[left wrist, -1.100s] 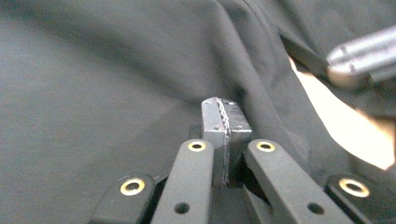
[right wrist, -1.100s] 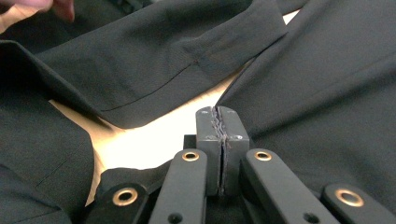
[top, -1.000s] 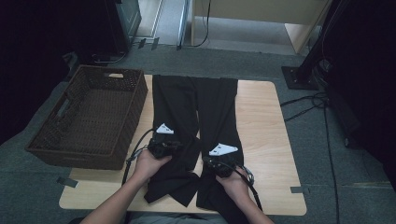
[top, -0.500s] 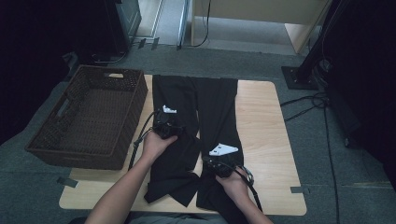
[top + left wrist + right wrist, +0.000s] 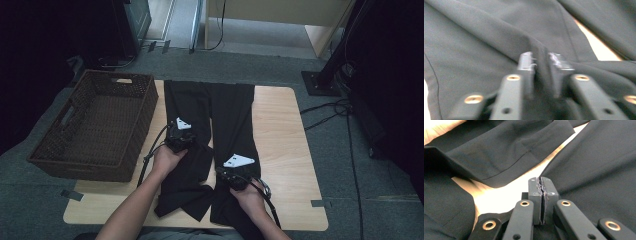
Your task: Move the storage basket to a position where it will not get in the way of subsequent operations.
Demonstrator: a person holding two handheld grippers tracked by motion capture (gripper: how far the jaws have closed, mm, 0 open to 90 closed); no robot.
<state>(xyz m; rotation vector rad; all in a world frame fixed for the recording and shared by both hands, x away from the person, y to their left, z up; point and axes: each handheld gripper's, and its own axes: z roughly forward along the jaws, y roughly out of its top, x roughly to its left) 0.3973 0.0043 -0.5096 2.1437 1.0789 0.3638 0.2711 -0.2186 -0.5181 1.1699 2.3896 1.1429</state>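
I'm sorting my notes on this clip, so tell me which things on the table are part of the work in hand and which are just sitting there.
In the work:
- black trousers, spread flat on the table
- left hand-held gripper, pinching a fold of the trousers
- right hand-held gripper, shut, on the other leg

Just lying about:
- wicker basket, at the left
- cables on the floor
- wooden table, merely the work surface

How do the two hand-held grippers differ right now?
The left hand-held gripper has just closed, pinching a raised fold of the black trousers; the right hand-held gripper is shut with nothing showing between its pads. From above, the left sits farther up the trousers than the right. Both rest on the trousers.
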